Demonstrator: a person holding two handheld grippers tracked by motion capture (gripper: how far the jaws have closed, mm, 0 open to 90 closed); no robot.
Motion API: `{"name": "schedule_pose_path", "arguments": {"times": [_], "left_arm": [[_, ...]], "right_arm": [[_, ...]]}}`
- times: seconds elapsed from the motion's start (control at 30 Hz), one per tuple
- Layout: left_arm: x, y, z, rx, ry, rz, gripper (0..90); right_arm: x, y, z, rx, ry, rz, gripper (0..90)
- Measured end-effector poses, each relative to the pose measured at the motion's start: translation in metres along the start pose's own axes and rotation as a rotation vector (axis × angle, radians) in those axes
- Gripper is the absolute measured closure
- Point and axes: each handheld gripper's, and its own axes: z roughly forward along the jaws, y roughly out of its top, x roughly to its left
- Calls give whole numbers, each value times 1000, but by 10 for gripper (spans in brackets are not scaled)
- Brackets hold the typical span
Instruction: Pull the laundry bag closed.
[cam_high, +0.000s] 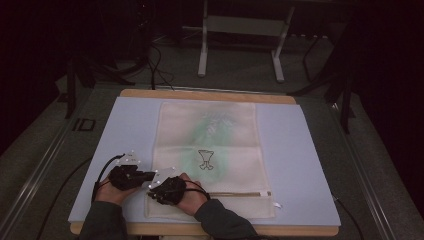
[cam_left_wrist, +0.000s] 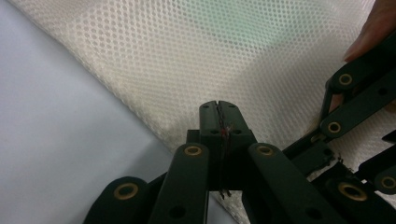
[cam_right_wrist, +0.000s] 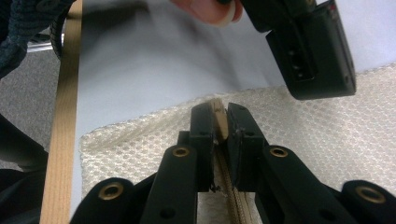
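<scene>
Mesh laundry bag: our left gripper pinches its edge, right gripper pinches the zipper; hasty pulling risks slipping, we judge.

A cream mesh bag lies flat on the blue mat, a green shape showing faintly through it. Its tan zipper runs along the near end, its left end pinched in black jaws.

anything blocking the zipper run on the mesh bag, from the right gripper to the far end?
Nothing visible. The zipper lies bare along the mesh bag from the right gripper, shut on its end, to the far end.
</scene>
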Motion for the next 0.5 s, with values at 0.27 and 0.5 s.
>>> {"name": "schedule_pose_path", "arguments": {"times": [0.27, 0.5], "left_arm": [[-1, -2, 2, 31, 5, 3, 892], [-6, -8, 3, 82, -4, -1, 892]], "right_arm": [[-2, 0, 1, -6, -7, -5, 819], [-1, -1, 0, -7, -9, 1, 819]]}}
